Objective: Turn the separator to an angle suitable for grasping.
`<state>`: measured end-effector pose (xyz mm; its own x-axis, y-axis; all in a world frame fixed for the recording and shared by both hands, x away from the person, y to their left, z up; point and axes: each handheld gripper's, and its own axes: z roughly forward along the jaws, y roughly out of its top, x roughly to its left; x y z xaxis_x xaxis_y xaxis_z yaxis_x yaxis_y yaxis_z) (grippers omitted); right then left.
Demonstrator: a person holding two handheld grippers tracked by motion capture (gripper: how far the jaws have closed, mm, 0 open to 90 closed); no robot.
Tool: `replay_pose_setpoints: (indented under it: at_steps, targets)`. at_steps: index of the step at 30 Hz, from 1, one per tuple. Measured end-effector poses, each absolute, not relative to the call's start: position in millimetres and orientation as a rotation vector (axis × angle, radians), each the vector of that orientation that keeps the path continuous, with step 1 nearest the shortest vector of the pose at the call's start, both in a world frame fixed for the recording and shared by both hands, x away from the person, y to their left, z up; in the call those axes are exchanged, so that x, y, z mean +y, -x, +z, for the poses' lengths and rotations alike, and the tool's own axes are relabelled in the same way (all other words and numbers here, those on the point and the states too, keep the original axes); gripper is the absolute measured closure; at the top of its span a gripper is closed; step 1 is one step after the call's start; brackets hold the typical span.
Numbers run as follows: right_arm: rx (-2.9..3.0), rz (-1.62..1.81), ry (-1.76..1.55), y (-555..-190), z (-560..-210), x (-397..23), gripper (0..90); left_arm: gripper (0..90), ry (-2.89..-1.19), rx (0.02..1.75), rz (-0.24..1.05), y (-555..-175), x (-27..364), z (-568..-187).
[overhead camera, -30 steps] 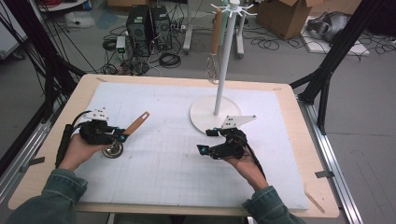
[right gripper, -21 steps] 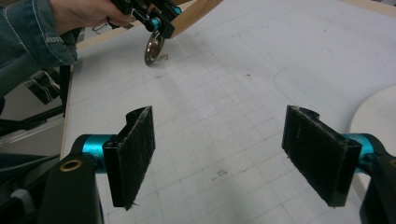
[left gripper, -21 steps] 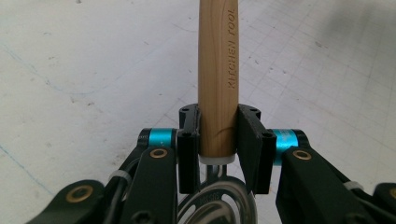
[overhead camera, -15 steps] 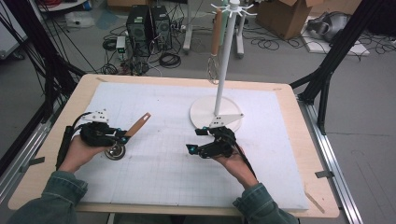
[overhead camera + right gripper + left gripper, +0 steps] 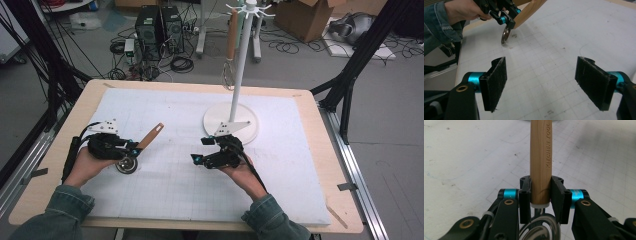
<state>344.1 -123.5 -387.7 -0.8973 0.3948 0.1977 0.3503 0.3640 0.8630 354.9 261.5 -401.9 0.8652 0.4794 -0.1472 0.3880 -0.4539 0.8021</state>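
Tabletop [image 5: 320, 210] of pale wood carries a white gridded mat [image 5: 280, 165]. Your left tool [image 5: 540, 195] is clamped on the wooden-handled kitchen utensil with a round metal head [image 5: 137, 152], pads pinching the handle at its lower end, just above the head. The utensil sits at the mat's left side; its metal head rests on the mat and the handle tilts up and away from you. Your right tool [image 5: 547, 83] stands spread with nothing between its pads, just above the mat's middle, pointing toward the utensil. A white pole stand on a round base [image 5: 231, 122] stands just behind the right tool.
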Motion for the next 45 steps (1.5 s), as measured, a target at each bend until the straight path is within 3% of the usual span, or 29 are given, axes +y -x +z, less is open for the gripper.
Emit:
replay_pose_setpoints:
  at_steps: [8,21,34,45]
  targets:
    - [2.571,1.622,-0.706,-348.7,-391.7,-97.1,25.7,70.4,-2.102,0.583,0.1,-349.8,253.8,-402.8]
    - [2.602,1.671,-0.681,-350.8,-390.3,-67.6,35.2,70.4,-2.087,0.487,0.073,-339.0,229.7,-398.3]
    - [2.589,1.75,-0.666,-345.7,-384.0,-66.2,57.4,70.4,-2.089,0.414,0.045,-334.1,198.5,-394.4]
    - [2.584,1.83,-0.692,-347.0,-379.6,-74.5,68.6,70.2,-2.073,0.399,0.033,-331.9,190.0,-390.3]
